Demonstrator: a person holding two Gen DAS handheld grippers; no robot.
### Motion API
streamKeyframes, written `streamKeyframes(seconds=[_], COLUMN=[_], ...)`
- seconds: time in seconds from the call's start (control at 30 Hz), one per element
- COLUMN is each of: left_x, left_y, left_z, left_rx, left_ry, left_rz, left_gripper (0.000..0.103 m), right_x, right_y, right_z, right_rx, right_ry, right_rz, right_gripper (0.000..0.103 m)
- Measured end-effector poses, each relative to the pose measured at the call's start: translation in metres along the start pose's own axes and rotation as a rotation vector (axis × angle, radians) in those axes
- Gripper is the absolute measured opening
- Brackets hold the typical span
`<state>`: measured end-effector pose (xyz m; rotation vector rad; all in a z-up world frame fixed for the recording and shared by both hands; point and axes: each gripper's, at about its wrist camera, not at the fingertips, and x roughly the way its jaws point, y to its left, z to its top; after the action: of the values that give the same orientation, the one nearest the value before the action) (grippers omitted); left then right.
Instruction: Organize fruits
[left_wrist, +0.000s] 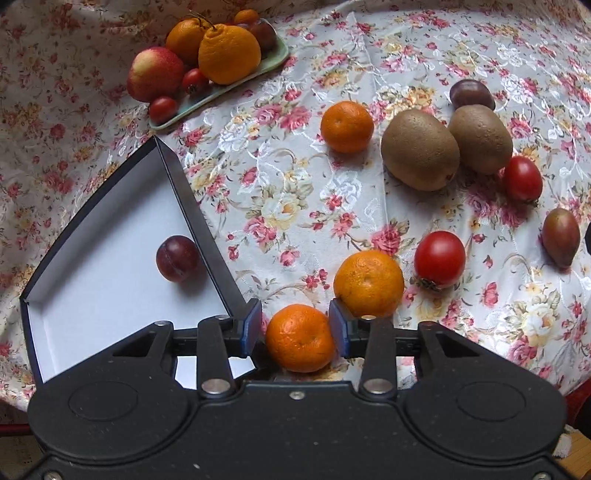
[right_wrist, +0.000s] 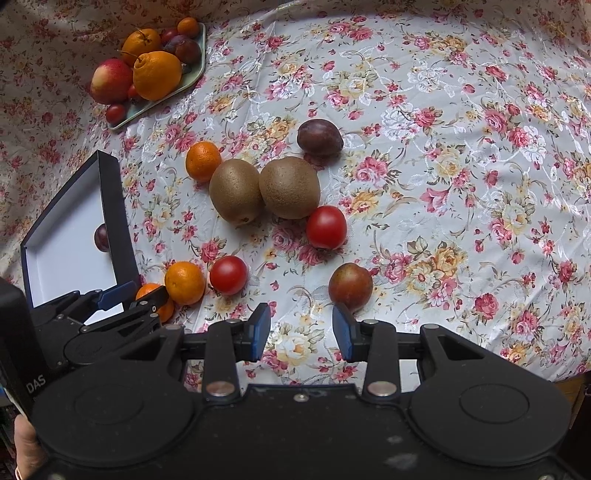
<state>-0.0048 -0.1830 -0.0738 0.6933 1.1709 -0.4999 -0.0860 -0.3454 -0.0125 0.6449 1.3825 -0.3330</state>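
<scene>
My left gripper (left_wrist: 295, 328) points down at the near edge of the cloth, its blue pads against both sides of a small tangerine (left_wrist: 300, 338) that rests on the cloth. A second tangerine (left_wrist: 368, 283) lies just beyond the right pad. To the left stands a dark box (left_wrist: 92, 295) with a white inside, holding one plum (left_wrist: 177, 258). In the right wrist view my right gripper (right_wrist: 301, 328) is open with only cloth between its pads. A reddish-green fruit (right_wrist: 351, 286) lies just past its right fingertip. The left gripper (right_wrist: 142, 293) shows at the lower left beside the box (right_wrist: 66, 258).
Loose on the flowered cloth are two kiwis (right_wrist: 236, 192) (right_wrist: 290, 186), two red tomatoes (right_wrist: 326, 227) (right_wrist: 228, 275), a third tangerine (right_wrist: 203, 160) and a dark plum (right_wrist: 319, 137). A green tray (left_wrist: 221, 92) at the back left holds an apple, oranges and small fruit.
</scene>
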Motion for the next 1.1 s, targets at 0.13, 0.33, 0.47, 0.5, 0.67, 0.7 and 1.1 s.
streamKeyframes(seconds=[0.13,0.33,0.47,0.5,0.67,0.7,1.1], left_x=[0.005,-0.019,-0.047,-0.049,-0.038,-0.035,-0.039], left_y=[0.004,0.009,0.043,0.054,0.122,0.130,0.088], left_z=[0.000,0.006,0.010,0.009,0.000,-0.003,0.003], left_rx=[-0.035,-0.112,-0.249,-0.294,-0.571,-0.597,-0.421], left_ry=[0.026,-0.042,-0.141,-0.146,-0.106,-0.089,-0.109], left_rz=[-0.061,-0.129,-0.120,-0.114,0.105,0.197,0.067], left_gripper=[0.047,0.047,0.047,0.047,0.049,0.049,0.052], right_x=[0.000,-0.001,-0.009,-0.011,-0.012,-0.009,0.005], right_y=[-0.003,-0.016,-0.019,-0.018,-0.009,-0.007,0.003], right_z=[-0.002,-0.004,-0.002,-0.002,-0.002,-0.002,-0.001], right_rx=[0.003,0.035,0.048,0.048,0.021,0.016,-0.003], right_ry=[0.002,0.012,-0.004,-0.009,-0.018,-0.014,0.012], right_rz=[0.000,0.018,0.032,0.037,0.032,0.024,-0.003], right_gripper=[0.040,0.040,0.040,0.040,0.040,0.040,0.039])
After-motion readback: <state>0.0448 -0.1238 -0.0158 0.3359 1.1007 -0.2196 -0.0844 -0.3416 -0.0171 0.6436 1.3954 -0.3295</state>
